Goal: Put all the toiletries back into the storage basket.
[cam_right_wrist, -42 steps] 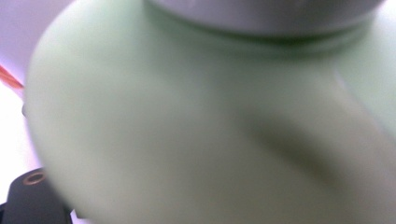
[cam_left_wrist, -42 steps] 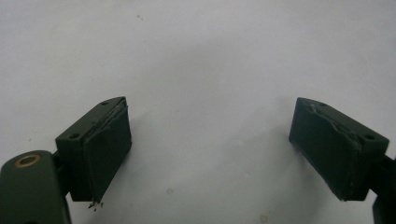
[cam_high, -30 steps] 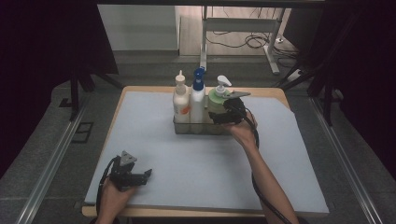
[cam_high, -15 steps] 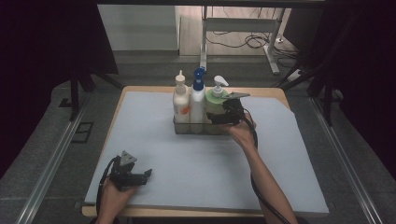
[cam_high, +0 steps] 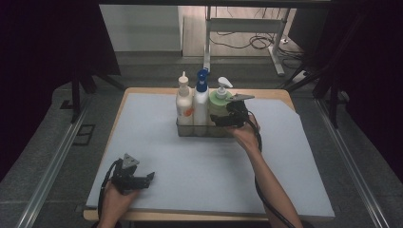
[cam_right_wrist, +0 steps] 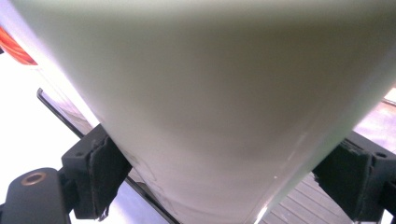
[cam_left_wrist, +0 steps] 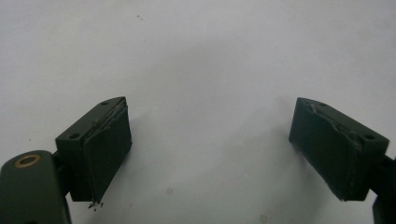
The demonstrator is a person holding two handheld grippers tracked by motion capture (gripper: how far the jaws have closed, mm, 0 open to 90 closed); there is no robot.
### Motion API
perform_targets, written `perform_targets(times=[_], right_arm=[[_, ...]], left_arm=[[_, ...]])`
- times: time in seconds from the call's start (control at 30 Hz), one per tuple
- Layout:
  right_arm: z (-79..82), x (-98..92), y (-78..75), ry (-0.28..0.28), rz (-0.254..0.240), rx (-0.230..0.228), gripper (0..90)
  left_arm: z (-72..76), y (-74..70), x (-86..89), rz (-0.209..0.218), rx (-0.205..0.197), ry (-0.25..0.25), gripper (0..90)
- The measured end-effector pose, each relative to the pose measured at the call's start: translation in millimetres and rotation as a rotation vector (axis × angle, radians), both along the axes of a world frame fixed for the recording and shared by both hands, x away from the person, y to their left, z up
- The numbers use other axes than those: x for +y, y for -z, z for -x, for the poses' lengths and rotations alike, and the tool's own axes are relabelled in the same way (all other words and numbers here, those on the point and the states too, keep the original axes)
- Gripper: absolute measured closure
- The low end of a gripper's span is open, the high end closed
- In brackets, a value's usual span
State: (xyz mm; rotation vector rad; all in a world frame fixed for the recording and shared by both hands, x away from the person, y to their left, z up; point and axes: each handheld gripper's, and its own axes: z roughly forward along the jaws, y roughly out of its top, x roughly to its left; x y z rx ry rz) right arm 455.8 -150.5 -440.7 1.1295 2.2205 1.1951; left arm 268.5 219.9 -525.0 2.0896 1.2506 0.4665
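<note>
The green bottle (cam_high: 220,105) stood at the right end of a clear rack (cam_high: 186,130) at the far middle of the mat (cam_high: 199,166); the right gripper (cam_high: 227,118) was clamped around its body, a pad pressed to each side in the right gripper view, where the bottle (cam_right_wrist: 224,102) loomed pale and blurred. Just left of it in the same rack stood a blue-capped bottle (cam_high: 201,102), touching or nearly so; beyond that a white bottle (cam_high: 184,102) with an orange mark; both crowded the green one's left side, and the rack's wall (cam_right_wrist: 65,116) ran under the left pad. The left gripper (cam_high: 142,179) lay at the near left corner, well apart, jaws spread wide over bare mat (cam_left_wrist: 196,70) with nothing between them. The green bottle's lower half was hidden by the gripper and hand (cam_high: 244,135); its label could not be read. Table legs (cam_high: 207,42) and cables (cam_high: 252,42) lay behind, dim.
</note>
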Motion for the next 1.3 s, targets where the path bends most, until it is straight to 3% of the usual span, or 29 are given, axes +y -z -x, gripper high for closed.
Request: perform_targets(times=[0.17, 0.77, 1.3], right_arm=[[2.1, 0.6, -3.4, -0.007, 0.039, -0.021, 10.1], [11.4, -17.3, -12.7, -0.050, 0.007, 0.013, 1.0], [30.9, -26.8, -20.4, -0.077, 0.027, 0.005, 0.0]], left_arm=[[0.0, 0.0, 0.0, 0.000, 0.000, 0.000, 12.6], [0.0, 0.0, -0.1, -0.001, 0.000, 0.000, 12.6], [0.0, 0.0, -0.1, -0.002, -0.001, 0.000, 12.6]])
